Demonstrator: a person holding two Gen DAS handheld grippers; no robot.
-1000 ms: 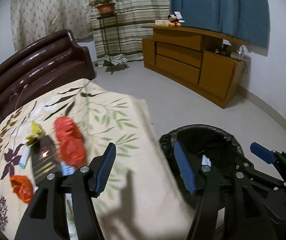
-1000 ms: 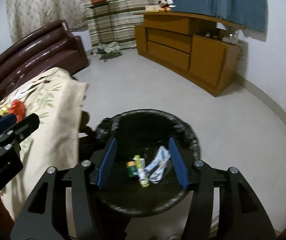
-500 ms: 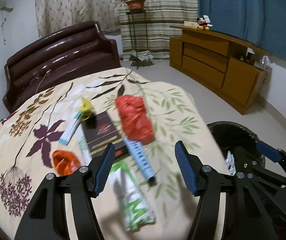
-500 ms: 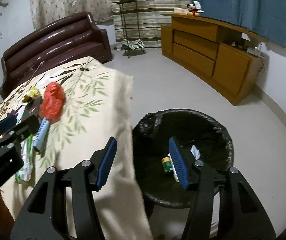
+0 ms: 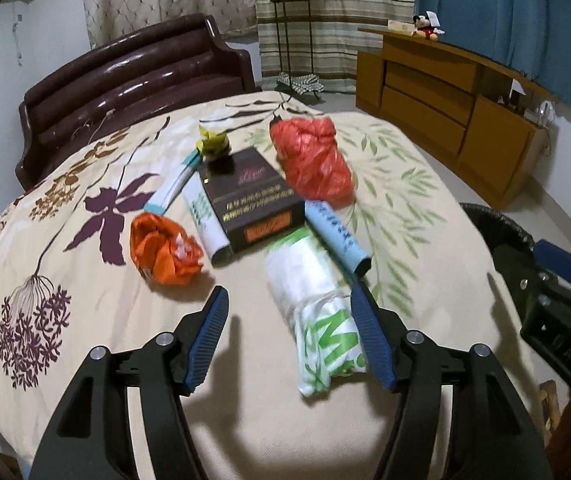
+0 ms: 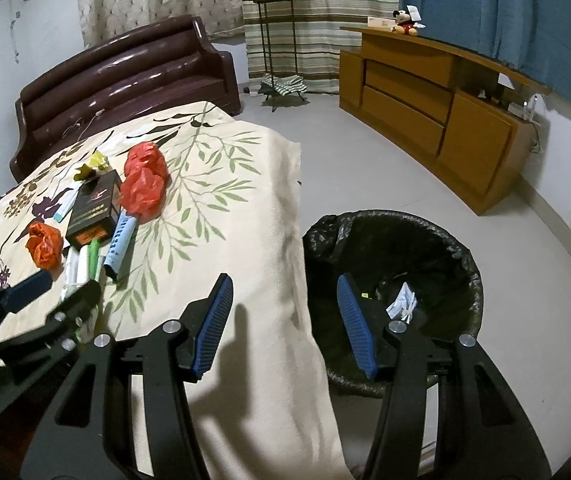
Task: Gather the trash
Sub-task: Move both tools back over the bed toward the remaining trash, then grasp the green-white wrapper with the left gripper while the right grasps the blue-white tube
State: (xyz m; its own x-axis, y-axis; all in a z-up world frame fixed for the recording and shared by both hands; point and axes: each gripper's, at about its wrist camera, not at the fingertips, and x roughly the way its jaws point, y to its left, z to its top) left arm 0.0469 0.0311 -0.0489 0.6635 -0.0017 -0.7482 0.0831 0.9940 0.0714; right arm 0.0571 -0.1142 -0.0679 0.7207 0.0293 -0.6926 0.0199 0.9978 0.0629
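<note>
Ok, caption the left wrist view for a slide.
Open left gripper above a white-green bag among trash on a floral cloth.

Between the left gripper's [image 5: 289,334] fingers [image 5: 369,340] lies a rolled plastic bag [image 5: 317,312] on the bench [image 5: 85,300], hard against the right one. Ahead of them sits a box [image 5: 251,196], flanked by 2 tubes [image 5: 337,236]; a crumpled wrapper [image 5: 165,250] lies ahead-left. Beyond the right gripper's [image 6: 285,320] right finger [image 6: 355,326] stands the bin [image 6: 405,248], beside the bench.
</note>
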